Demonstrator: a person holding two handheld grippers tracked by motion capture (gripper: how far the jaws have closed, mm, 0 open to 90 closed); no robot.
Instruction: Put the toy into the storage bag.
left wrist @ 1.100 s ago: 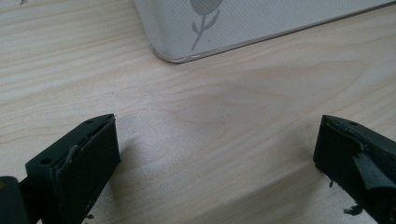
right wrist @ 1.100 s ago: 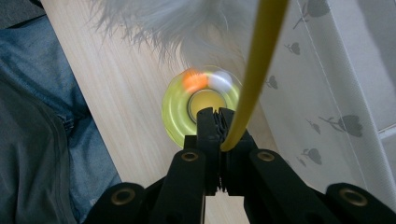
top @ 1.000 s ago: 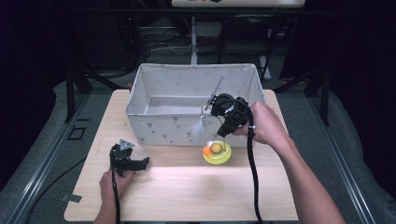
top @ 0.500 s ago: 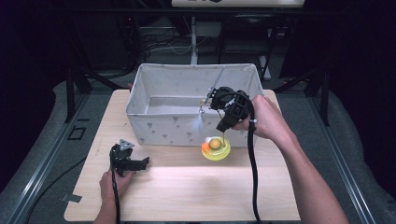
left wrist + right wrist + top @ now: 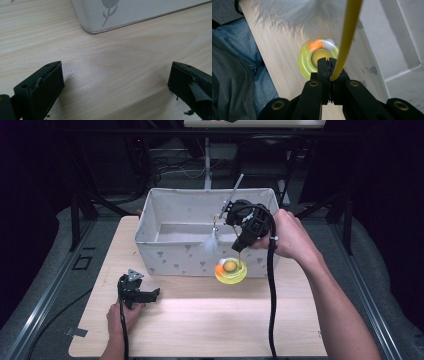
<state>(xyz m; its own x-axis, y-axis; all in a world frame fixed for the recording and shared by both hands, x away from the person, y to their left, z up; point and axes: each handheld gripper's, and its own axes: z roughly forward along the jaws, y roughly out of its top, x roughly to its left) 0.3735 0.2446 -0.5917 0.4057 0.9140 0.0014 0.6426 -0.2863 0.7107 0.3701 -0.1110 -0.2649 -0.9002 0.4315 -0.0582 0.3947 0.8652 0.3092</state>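
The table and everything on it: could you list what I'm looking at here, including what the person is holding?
Table: one, pale wood, under everything.
Fabric bin: one, white-grey with small plant prints, open top, at the table's far side.
Round toy: one, yellow-green disc with an orange ball, in front of the bin's front wall.
Wand: one, thin yellow stick in the right gripper view, with a white feather tuft hanging above the bin's front wall.
Left gripper: black, jaws wide apart, resting low over bare table.
Right gripper: black, shut on the wand, raised above the toy.
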